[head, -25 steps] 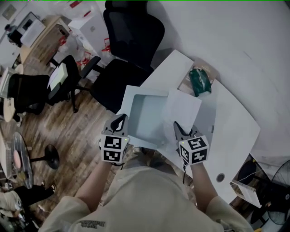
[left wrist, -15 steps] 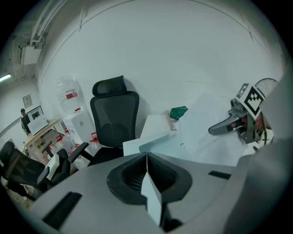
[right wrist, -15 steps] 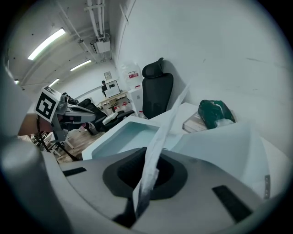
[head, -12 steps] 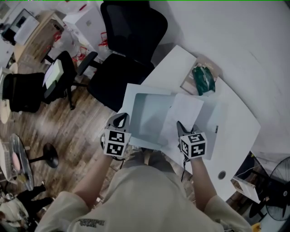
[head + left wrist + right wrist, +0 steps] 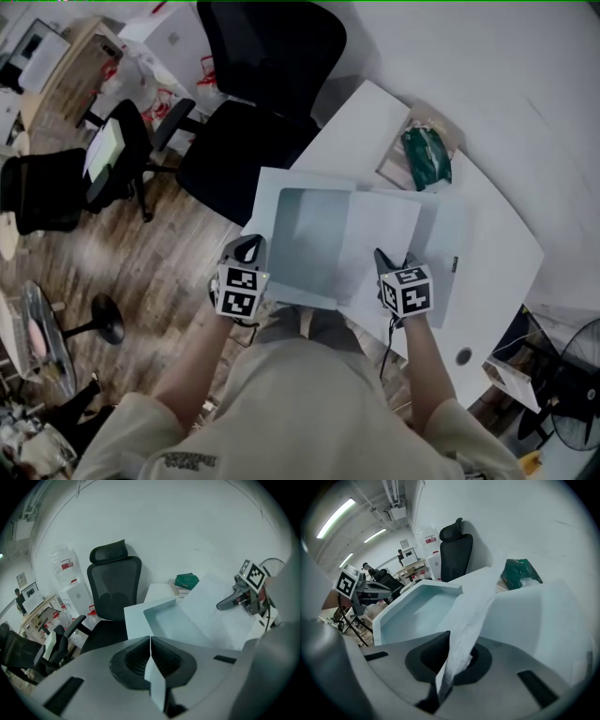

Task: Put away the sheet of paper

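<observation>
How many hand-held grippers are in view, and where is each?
2. The left hand-held gripper is shut on the near left edge of the open pale case. The right hand-held gripper is shut on the sheet of paper. None seems hidden.

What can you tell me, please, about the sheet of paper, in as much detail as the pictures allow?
The sheet of paper is plain white, thin and a little crumpled where it is gripped. The right tongs are shut on its near edge. From there it spreads away over the right half of the open pale-blue document case, above the white table. No print shows on it.
</observation>
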A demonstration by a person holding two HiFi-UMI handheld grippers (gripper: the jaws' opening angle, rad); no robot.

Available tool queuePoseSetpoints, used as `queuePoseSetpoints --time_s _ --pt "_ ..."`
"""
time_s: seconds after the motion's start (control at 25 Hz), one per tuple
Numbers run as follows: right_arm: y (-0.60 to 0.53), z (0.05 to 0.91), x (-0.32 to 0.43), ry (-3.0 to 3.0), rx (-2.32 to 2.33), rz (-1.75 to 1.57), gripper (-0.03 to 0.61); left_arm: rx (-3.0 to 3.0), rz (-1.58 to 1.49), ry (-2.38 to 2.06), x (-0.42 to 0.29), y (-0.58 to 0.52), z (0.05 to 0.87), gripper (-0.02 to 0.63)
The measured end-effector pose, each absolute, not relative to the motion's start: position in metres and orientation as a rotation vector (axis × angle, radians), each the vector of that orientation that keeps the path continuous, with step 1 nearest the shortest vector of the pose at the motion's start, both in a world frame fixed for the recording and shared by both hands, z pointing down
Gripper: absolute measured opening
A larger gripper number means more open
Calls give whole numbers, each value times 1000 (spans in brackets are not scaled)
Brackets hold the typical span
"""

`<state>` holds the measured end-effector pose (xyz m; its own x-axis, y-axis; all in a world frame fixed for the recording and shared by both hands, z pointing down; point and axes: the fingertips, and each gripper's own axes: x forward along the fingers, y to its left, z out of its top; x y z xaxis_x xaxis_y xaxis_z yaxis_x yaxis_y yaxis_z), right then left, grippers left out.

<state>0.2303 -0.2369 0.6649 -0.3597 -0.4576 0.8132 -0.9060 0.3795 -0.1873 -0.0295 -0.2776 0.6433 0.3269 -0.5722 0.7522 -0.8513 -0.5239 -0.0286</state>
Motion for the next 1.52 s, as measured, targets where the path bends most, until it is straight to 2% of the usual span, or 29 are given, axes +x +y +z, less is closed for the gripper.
queuePoseSetpoints --time_s 0.64,1.52 --pt "-242 690 228 -1943 1152 952 25 2182 1133 -1206 -40 -271 676 23" --pt "-267 705 146 -2029 1041 1012 25 2125 1051 -1182 -47 -272 681 23"
